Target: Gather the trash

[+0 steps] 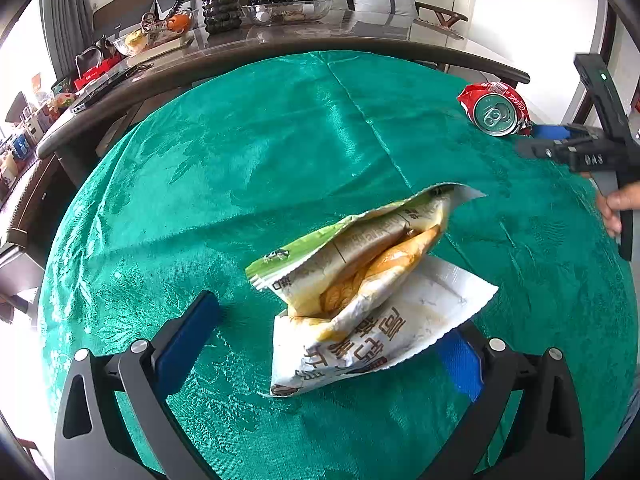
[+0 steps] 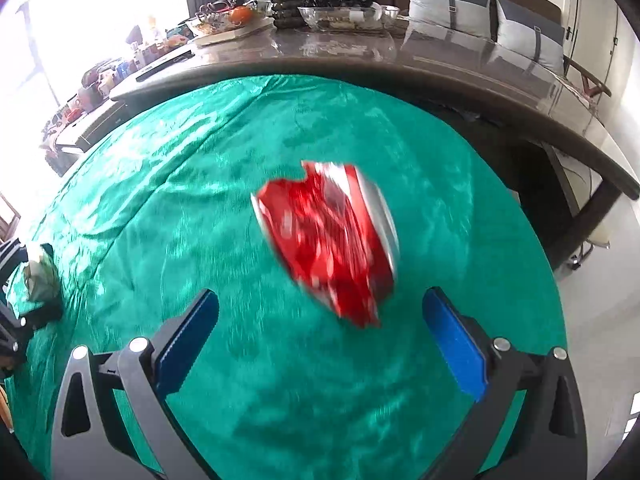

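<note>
A shiny green damask tablecloth (image 1: pixel 240 168) covers the round table, and every place below is given relative to it.

In the left wrist view, the left gripper (image 1: pixel 332 344) hangs over the near part of the tablecloth with its 2 blue-padded fingers (image 1: pixel 188 340) spread wide. Between them, lying on the tablecloth, are 2 empty snack wrappers: a torn green and white foil wrapper (image 1: pixel 340 248) printed with bread, resting on top of a flat white plastic wrapper (image 1: pixel 400 332) with large printed characters. The left pad stands apart from the wrappers; the white wrapper's edge overlaps the right pad, and contact there cannot be told. At the far right edge of the tablecloth lies a crushed red aluminium drink can (image 1: pixel 498 108), its silver top turned toward the camera. Just right of it, the right gripper (image 1: pixel 540 140) reaches in, held by a person's hand (image 1: pixel 618 204).

In the right wrist view, the crushed can (image 2: pixel 336 240) lies blurred on the middle of the tablecloth (image 2: pixel 200 200), ahead of the right gripper (image 2: pixel 320 312), whose 2 blue pads stand wide apart and clear of it. The wrappers (image 2: pixel 40 276) show small at the left edge.

Beyond the tablecloth runs a dark glossy counter (image 1: pixel 320 40) crowded with bowls and a potted plant.
</note>
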`<state>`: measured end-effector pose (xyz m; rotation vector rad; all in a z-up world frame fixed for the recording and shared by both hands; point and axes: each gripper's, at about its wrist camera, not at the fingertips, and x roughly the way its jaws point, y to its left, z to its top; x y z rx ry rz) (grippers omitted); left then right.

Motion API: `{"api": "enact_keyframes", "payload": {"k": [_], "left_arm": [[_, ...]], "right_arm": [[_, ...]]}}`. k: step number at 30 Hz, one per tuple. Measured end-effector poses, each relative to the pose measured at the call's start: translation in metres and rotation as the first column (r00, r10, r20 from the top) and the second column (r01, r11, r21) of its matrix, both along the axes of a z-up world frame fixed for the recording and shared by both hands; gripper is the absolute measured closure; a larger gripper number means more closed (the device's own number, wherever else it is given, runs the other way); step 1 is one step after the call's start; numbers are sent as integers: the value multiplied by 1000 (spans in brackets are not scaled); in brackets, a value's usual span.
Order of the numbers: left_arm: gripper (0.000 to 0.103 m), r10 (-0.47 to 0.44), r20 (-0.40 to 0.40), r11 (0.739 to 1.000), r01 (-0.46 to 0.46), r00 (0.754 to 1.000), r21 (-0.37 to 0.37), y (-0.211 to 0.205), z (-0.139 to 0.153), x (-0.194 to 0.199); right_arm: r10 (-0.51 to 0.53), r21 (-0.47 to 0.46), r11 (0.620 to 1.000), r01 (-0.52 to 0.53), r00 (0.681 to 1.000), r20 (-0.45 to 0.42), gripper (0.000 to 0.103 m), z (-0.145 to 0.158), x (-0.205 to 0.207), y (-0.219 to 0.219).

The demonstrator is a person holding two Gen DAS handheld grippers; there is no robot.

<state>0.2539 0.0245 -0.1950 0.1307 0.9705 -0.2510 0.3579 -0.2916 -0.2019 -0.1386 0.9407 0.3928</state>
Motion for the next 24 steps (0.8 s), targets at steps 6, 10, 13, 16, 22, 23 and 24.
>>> {"api": "enact_keyframes", "payload": {"k": [6,10,13,16,22,23,24], "left_arm": [[4,0,0,1000,0,1000,0,0,0,0],[4,0,0,1000,0,1000,0,0,0,0],[4,0,0,1000,0,1000,1,0,0,0],[4,0,0,1000,0,1000,1,0,0,0],[4,0,0,1000,0,1000,1,0,0,0],[4,1,0,1000,-1,1000,2,0,0,0],[4,0,0,1000,0,1000,1,0,0,0]], "right_arm": [[32,10,999,-32,998,-58,39,-4,22,9],[-9,13,1000,10,1000,-24,48,6,0,9],[-63,62,996,64,998,-16,48,19,-35,12],[-95,78,992,97,995,-30,48,23,-81,27],[-120,77,990,122,993,-19,46,8,-158,67],[-133,59,989,134,991,-14,46,3,-163,71],[-139,41,989,140,990,-19,41,-2,-164,73]]}}
